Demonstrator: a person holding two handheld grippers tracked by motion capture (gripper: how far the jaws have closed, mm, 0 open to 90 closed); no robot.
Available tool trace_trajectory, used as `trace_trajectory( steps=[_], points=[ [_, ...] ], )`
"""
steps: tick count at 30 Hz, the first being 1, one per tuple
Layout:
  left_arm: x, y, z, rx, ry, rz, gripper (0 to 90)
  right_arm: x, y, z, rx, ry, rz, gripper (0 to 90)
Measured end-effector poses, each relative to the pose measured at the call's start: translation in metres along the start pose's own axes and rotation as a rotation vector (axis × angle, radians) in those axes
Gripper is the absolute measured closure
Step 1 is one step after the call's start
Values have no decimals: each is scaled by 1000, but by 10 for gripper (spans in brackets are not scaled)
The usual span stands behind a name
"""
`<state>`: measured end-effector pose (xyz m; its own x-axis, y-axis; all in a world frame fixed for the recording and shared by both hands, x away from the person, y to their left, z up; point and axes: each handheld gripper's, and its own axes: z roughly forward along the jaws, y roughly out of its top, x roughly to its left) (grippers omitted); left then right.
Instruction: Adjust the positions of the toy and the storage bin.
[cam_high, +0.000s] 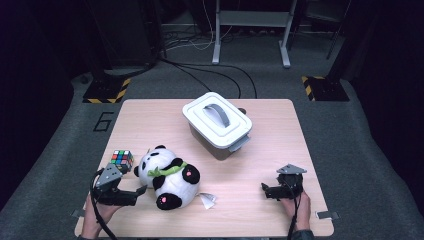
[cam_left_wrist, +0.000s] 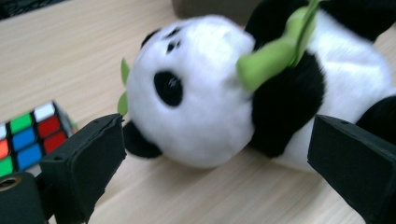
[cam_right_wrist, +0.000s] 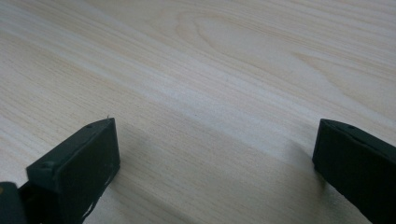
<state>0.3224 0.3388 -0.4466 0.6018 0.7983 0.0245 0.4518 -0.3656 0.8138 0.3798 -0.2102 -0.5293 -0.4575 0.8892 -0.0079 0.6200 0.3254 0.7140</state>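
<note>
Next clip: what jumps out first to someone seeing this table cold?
A plush panda with a green scarf lies near the front left of the table, the open left hand-held gripper pointing at it. A colourful puzzle cube sits just behind that gripper, and a white lidded box stands mid-table.

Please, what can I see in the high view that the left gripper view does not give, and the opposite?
High view alone: the white box with its lid on, the right gripper and the person's hands. Left gripper view alone: the panda's eye up close, between that gripper's open jaws with nothing pressed. Shared: the panda, the puzzle cube, the left gripper and the wooden table.
</note>
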Motion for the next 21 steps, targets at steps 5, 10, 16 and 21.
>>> trace_trajectory(
  steps=[5,10,16,21],
  points=[
    [6,-20,4,39,18,-45,0,0,0,0,0,0,0,0],
    [13,-40,18,89,32,-91,0,0,0,0,0,0,1,0],
    [20,-60,38,150,53,-114,0,0,0,0,0,0,1,0],
    [20,-68,49,176,85,-100,1,0,0,0,0,0,0,0]
  ],
)
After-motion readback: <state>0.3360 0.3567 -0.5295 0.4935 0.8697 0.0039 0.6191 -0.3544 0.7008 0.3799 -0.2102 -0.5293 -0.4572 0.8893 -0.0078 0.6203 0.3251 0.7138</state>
